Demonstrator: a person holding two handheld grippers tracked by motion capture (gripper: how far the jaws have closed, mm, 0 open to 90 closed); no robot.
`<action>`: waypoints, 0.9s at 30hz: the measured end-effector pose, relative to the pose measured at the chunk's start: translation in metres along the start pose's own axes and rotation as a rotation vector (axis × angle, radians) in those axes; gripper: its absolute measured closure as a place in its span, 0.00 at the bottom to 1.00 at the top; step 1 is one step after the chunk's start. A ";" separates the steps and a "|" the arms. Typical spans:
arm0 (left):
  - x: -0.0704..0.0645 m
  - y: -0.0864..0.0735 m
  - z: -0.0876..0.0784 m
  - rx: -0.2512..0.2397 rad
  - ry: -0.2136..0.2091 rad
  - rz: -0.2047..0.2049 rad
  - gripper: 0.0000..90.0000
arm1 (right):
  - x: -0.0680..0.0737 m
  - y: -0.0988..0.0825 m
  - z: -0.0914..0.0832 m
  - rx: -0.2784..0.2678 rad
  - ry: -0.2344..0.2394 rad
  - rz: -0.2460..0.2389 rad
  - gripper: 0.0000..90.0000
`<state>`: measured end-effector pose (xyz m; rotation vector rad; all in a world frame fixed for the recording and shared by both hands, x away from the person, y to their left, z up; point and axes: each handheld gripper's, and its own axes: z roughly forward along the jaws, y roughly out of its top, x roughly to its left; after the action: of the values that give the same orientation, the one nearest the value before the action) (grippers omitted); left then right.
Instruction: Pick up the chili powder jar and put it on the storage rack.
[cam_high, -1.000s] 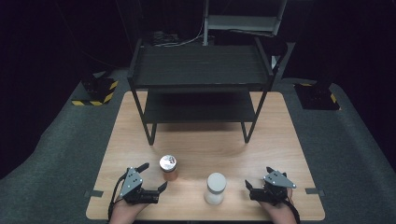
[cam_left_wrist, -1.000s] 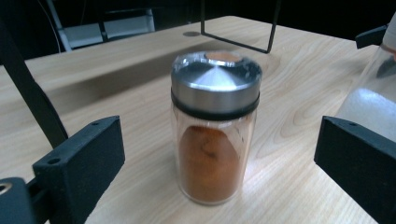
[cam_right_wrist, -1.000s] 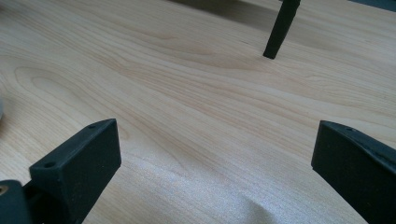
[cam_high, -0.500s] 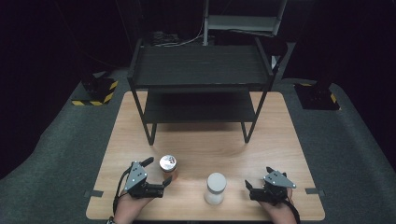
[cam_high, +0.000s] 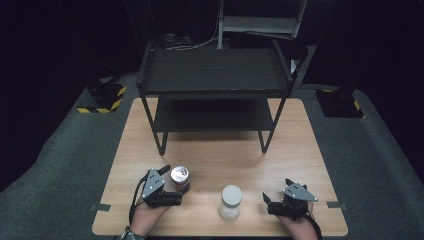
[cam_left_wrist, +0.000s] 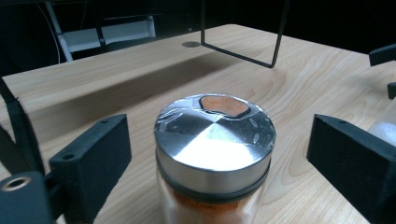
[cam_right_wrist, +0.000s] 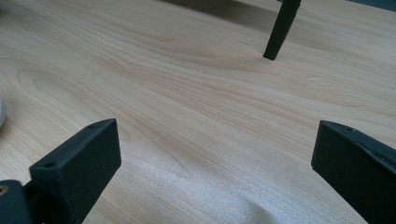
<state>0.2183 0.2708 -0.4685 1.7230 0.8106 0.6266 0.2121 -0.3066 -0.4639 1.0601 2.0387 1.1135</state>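
A: Standing upright between the two black jaws of the left gripper (cam_high: 172, 186), a clear glass spice jar with orange powder and a shiny metal lid (cam_left_wrist: 215, 154) sits on the pale wooden table (cam_high: 220, 150). In the left gripper view a gap of bare wood shows on each side of the lid, so the pads are not pressing on it.

B: And those jaws?

A: They have just been closing, with the jar between them, yet they stand apart from it.

B: What lies beyond that gripper?

A: Off to its right, near but not touching, a white-capped round frosted jar (cam_high: 231, 201) stands upright. Farther right again, well apart, the right gripper (cam_high: 276, 194) rests low over the table's near edge in the person's hand, its jaws spread wide with bare wood between them in the right gripper view.

B: And ahead of them?

A: A black two-tier metal shelf rack (cam_high: 215, 80) stands at the far side of the table, one thin leg (cam_right_wrist: 280, 29) planted ahead of the right gripper.
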 end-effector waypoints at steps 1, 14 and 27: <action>0.000 0.000 0.001 -0.001 0.001 -0.003 0.11 | 0.000 0.000 0.000 -0.001 0.000 0.000 0.01; -0.001 -0.005 0.009 0.014 0.017 0.007 0.35 | -0.001 -0.001 0.000 -0.007 0.004 -0.001 0.01; 0.001 -0.005 0.008 0.009 0.013 0.001 0.37 | -0.002 -0.001 0.000 -0.005 0.008 0.004 0.01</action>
<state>0.2239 0.2672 -0.4760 1.7288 0.8226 0.6359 0.2126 -0.3086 -0.4644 1.0594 2.0396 1.1258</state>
